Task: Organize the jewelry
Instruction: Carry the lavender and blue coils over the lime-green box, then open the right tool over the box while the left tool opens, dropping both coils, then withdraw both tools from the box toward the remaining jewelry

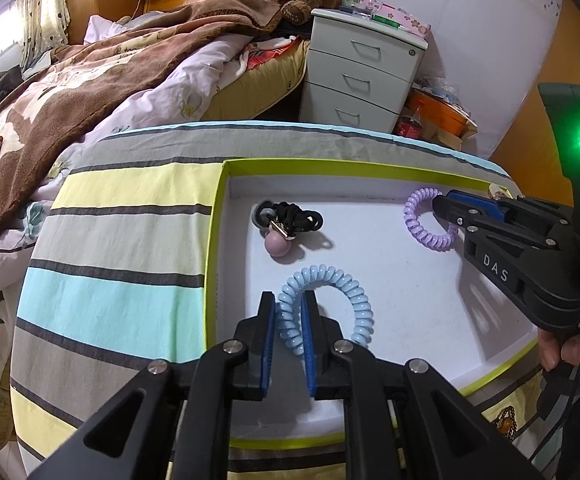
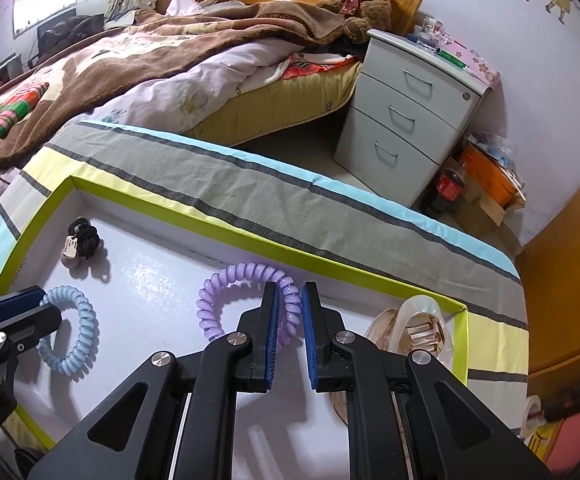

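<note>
In the left wrist view, the striped cloth (image 1: 122,240) is filling the left half of the frame, and the tray (image 1: 215,240) with its green rim is sitting on it from the centre rightward. A black hair tie bundle (image 1: 290,218) with a mauve ball is lying in the tray's upper left corner, with bare white floor around it. At lower centre the left gripper (image 1: 289,308) is straddling the blue coil band (image 1: 330,304); the coil is sitting between the blue pads with a slight gap showing, so a firm grasp cannot be confirmed. At right, the right gripper (image 1: 444,204) is reaching the purple coil band (image 1: 430,220) near the far rim.

In the right wrist view, the right gripper (image 2: 290,304) is bracketing that purple band (image 2: 246,296) just beside the far wall, its left pad touching the coil and the right pad apart. A clear pinkish hair clip (image 2: 414,328) is lying in the tray's right corner, partly hidden behind the finger and hard to make out.
</note>
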Available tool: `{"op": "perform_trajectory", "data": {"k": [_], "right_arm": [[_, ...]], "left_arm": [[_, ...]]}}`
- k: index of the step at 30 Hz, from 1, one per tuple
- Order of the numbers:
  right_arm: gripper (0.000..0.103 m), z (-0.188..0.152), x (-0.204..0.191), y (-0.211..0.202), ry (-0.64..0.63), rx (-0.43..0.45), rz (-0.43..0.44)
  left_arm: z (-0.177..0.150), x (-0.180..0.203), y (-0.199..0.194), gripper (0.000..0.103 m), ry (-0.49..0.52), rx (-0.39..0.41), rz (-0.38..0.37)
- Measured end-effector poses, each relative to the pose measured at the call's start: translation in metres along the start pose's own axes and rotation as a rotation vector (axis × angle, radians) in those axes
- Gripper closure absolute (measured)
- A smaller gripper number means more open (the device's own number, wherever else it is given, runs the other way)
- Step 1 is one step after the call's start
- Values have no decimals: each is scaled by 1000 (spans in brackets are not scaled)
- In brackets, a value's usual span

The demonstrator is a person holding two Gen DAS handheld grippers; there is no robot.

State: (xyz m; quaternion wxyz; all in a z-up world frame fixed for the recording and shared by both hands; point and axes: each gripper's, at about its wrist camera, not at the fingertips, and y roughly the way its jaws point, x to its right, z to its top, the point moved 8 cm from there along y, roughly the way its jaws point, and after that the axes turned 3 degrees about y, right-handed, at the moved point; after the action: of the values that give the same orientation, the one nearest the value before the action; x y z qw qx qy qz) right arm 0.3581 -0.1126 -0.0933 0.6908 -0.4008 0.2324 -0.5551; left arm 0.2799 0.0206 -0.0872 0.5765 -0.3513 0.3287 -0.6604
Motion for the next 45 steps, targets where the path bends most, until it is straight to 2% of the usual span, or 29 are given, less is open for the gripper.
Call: {"op": "perform_trajectory", "data": {"k": [5, 10, 15, 17, 33, 45], "right_arm": [[90, -1, 0, 0, -3, 1, -1], [88, -1, 0, 1, -4, 3, -6], [77, 1, 1, -2, -2, 14, -3], [73, 2, 0, -4, 0, 21, 5], [72, 0, 0, -45, 48, 97, 26], [72, -38, 1, -103, 99, 168, 78]], "left_arm": [[-1, 3, -1, 78, 2, 0, -12], [-1, 5, -1, 74, 4, -3, -15], [1, 6, -2, 69, 3, 2, -14], [2, 5, -4, 61, 7, 11, -6], [0, 10, -34, 53, 26, 57, -10], [-21, 12, -68, 48, 44, 95, -33]]}}
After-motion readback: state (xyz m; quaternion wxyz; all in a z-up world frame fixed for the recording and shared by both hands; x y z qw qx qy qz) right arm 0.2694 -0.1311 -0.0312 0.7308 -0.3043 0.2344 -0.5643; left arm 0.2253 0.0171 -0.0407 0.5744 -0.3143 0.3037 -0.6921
